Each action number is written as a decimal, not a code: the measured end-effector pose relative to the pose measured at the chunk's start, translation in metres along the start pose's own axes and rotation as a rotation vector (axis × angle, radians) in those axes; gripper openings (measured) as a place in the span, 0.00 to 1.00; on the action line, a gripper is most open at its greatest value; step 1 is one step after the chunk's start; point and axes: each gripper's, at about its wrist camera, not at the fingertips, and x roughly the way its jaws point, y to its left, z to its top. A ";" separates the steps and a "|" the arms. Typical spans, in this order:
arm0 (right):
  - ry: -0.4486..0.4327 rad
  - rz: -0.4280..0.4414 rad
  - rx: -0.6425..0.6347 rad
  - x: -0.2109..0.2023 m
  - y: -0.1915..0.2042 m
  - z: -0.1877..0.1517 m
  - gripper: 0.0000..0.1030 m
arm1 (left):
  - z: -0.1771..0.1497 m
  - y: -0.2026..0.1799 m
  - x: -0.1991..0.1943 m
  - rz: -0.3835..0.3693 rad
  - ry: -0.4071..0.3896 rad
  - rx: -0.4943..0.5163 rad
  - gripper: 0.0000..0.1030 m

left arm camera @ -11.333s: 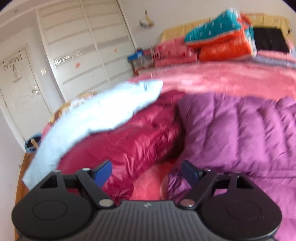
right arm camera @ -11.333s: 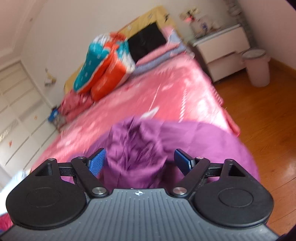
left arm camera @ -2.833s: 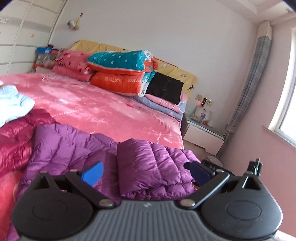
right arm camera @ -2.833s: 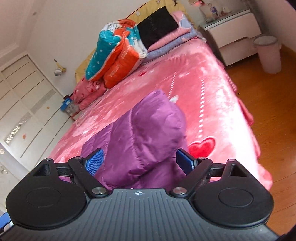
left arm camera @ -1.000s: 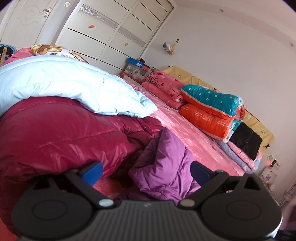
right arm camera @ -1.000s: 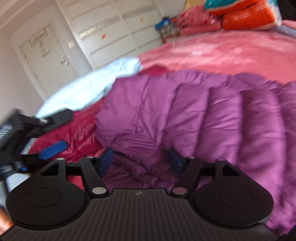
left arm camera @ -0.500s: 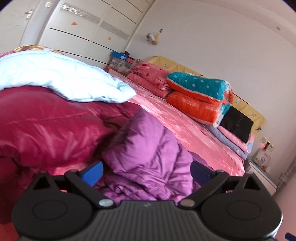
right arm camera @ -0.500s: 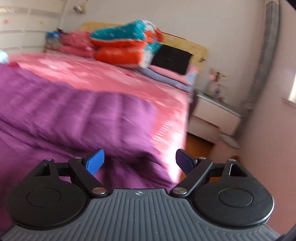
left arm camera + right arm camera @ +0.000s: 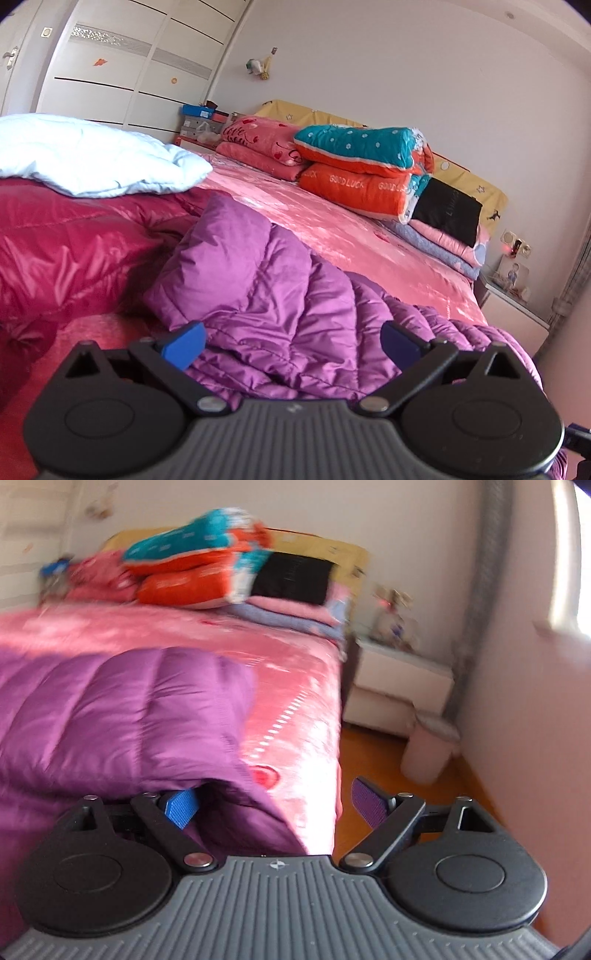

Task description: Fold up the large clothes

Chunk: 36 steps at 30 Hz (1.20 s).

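Crimson puffer coat [image 9: 70, 251] heaps at the far left under a pale blue quilt [image 9: 92, 158], crowding the purple down jacket [image 9: 266, 288] spread across the near pink bed [image 9: 332, 225]. Left gripper [image 9: 291, 341] hovers over it, jaws wide, nothing clamped. Right gripper [image 9: 275, 805] gapes at the jacket's right edge, fabric loose between. Bare bedspread lies beyond; stacked bedding [image 9: 362, 170] fills the headboard end.

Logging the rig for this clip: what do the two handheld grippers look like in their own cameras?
Both look alike: the left gripper and right gripper each have a dark grey ribbed body with a small emblem, two round black discs, black linkage arms with silver pivot pins, and blue pads on the fingers. No hand, sleeve or cable shows.
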 end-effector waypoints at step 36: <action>-0.047 0.173 0.130 -0.037 -0.009 0.030 1.00 | 0.007 -0.046 0.007 -0.094 -0.045 0.245 0.94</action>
